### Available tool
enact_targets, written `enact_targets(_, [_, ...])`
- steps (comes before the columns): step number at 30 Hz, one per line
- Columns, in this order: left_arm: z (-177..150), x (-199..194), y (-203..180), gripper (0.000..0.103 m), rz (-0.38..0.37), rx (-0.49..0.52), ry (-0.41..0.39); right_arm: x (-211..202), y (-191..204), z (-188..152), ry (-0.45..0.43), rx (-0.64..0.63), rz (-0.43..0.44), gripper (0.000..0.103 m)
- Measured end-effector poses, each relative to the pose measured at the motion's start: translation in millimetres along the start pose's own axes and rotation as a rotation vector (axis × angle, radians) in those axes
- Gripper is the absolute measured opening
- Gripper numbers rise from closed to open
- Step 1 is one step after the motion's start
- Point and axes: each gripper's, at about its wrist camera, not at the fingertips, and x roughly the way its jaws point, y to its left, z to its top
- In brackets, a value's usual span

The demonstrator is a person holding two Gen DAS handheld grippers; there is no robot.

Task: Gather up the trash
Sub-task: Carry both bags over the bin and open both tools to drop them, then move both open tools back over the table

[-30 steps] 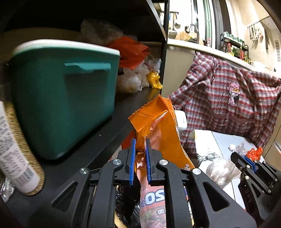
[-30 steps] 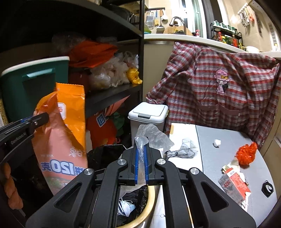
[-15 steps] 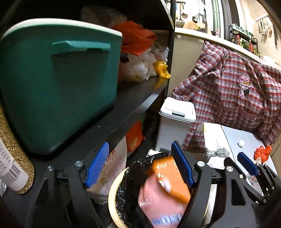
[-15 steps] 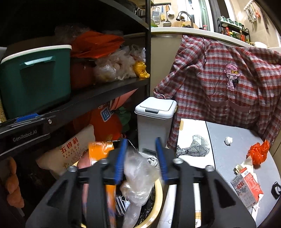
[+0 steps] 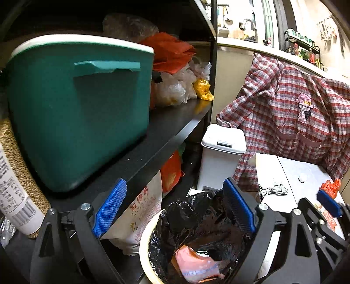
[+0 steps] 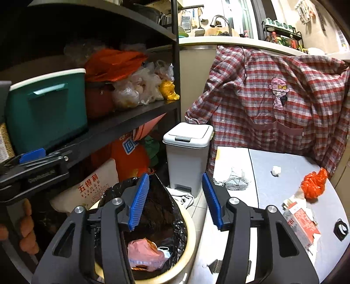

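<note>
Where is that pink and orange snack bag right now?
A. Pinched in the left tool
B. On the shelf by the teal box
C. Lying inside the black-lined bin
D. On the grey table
C: the snack bag lies down in the bin, and both grippers hang open above it.

A home kitchen. Behind the counter (image 6: 229, 40) stand a tap (image 6: 219, 20), a hanging grater (image 6: 186, 21) and a rack of bottles (image 6: 282, 36). Left of the counter, a dark shelf (image 6: 131, 113) holds a green tub (image 6: 47, 109) and food bags (image 6: 140, 87). A plaid shirt (image 6: 273, 104) hangs below the counter, beside a pedal bin (image 6: 188, 153).
</note>
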Motion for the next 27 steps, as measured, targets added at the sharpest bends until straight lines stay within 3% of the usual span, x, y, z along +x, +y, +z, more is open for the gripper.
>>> enact_targets(12, [-7.4, -45.4, -9.7, 0.09, -0.026, 0.029, -0.04, -77.5, -19.3, -5.8, -0.03, 0.035, -0.048, 0.076])
enact_targets(18, [-12.9, -79.1, -29.4, 0.093, -0.062, 0.065, -0.078, -115.8, -41.3, -8.3, -0.061, 0.066, -0.077, 0.079])
enact_targets(27, [-24.4, -113.0, -79.7, 0.093, -0.167, 0.116, -0.075, -163.8, -95.2, -19.8, -0.109, 0.108, -0.205, 0.081])
